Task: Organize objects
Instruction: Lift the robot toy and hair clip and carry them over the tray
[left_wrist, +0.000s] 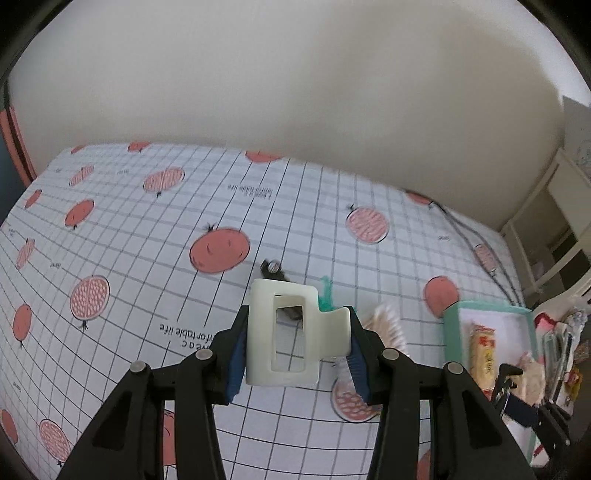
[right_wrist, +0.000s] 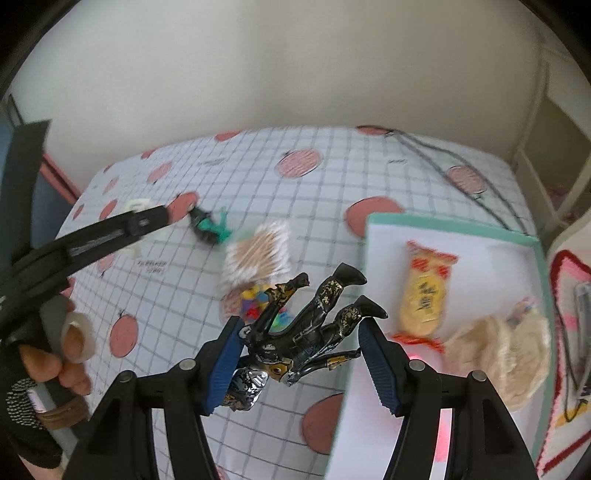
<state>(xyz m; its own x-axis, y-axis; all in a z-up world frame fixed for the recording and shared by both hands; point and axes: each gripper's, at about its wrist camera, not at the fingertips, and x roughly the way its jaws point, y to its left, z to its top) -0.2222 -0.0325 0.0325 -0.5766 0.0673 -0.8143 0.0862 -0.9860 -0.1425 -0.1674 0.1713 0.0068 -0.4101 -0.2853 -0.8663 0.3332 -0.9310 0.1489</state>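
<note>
The left gripper (left_wrist: 295, 347) clamps a cream rectangular plastic hair claw (left_wrist: 291, 332), long axis upright, above the open grid-and-pomegranate tablecloth (left_wrist: 129, 258); the right gripper (right_wrist: 299, 354) pinches a black-gold action figure (right_wrist: 303, 332), legs pointing away, beside the teal-rimmed white tray's (right_wrist: 454, 227) left edge

Grid tablecloth (left_wrist: 122, 266) with pomegranate print; plain wall (left_wrist: 295, 85) behind; white shelving (left_wrist: 554, 221) at right; dark cable (right_wrist: 461, 173) on cloth.

Open bench (left_wrist: 122, 258) is lying free toward the far left. The cotton swab bundle (right_wrist: 258, 254), green toy (right_wrist: 212, 227) and tray (right_wrist: 458, 229) are crowding the right.
</note>
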